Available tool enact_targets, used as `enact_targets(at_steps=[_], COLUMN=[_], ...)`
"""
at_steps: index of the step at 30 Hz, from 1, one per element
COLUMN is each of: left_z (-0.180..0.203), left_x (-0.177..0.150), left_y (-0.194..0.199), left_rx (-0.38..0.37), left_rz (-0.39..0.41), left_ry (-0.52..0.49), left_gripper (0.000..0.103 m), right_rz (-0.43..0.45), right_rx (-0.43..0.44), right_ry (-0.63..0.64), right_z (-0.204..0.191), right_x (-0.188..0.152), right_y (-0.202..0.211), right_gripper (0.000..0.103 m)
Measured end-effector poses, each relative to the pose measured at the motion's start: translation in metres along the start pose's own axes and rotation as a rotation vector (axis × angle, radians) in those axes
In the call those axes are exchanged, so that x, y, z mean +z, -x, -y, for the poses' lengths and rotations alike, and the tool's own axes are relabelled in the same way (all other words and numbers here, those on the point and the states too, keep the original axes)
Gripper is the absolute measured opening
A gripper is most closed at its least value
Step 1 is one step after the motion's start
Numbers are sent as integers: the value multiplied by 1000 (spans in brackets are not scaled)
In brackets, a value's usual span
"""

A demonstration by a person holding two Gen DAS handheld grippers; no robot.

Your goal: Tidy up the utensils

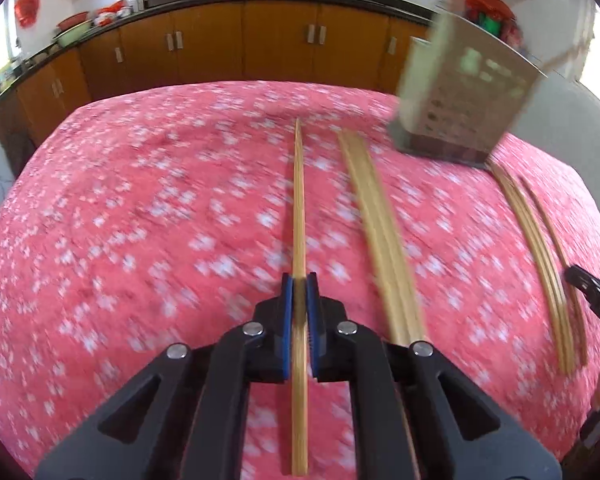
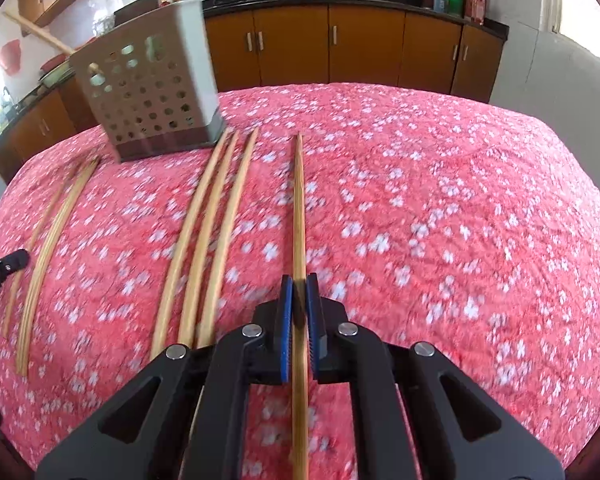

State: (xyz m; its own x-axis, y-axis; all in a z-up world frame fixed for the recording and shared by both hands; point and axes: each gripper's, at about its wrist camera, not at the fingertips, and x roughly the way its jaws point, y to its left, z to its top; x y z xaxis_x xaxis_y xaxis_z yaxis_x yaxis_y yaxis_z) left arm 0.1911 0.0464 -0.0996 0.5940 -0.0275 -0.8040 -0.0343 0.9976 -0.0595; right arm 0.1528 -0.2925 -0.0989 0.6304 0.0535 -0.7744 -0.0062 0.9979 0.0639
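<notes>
Left wrist view: the left tool (image 1: 299, 280) is closed on a single long bamboo chopstick (image 1: 299, 200), the blue pads pinching it from both sides. The chopstick's long axis runs straight ahead along the fingers. The perforated square grey utensil holder (image 1: 464, 96) stands ahead and to the right of the chopstick tip, on the pink floral-patterned tabletop (image 1: 140, 220). Loose bamboo chopsticks (image 1: 376, 232) lie between the held chopstick and the holder's near side; a further group (image 1: 540, 248) lies in front of the holder. Motion blur obscures the holder's contents and rim.

Right wrist view: the right tool (image 2: 299, 280) is likewise closed on one bamboo chopstick (image 2: 299, 208), axis pointing forward. The holder (image 2: 152, 92) stands ahead and to the left of that tip, already containing upright sticks. Three loose chopsticks (image 2: 204, 232) lie just in front of the holder. Neither tool is clearly nearer; each chopstick must probably be tipped upright to enter the holder.
</notes>
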Motion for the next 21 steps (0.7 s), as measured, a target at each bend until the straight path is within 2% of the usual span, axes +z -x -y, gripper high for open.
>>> enact_targets(at_steps=[5, 13, 21], left_z=[-18, -22, -23], left_x=[12, 13, 12], left_y=[-8, -10, -8], left_rx=[24, 19, 5], left_rz=[34, 35, 37], left_ry=[14, 25, 41], left_gripper=[10, 11, 11], right_rz=[26, 28, 27], right_rx=[-41, -9, -17], right_ry=[-9, -58, -54], right_z=[8, 17, 14], right_x=[16, 21, 21], right_y=[-16, -22, -22], right_gripper=[8, 8, 8])
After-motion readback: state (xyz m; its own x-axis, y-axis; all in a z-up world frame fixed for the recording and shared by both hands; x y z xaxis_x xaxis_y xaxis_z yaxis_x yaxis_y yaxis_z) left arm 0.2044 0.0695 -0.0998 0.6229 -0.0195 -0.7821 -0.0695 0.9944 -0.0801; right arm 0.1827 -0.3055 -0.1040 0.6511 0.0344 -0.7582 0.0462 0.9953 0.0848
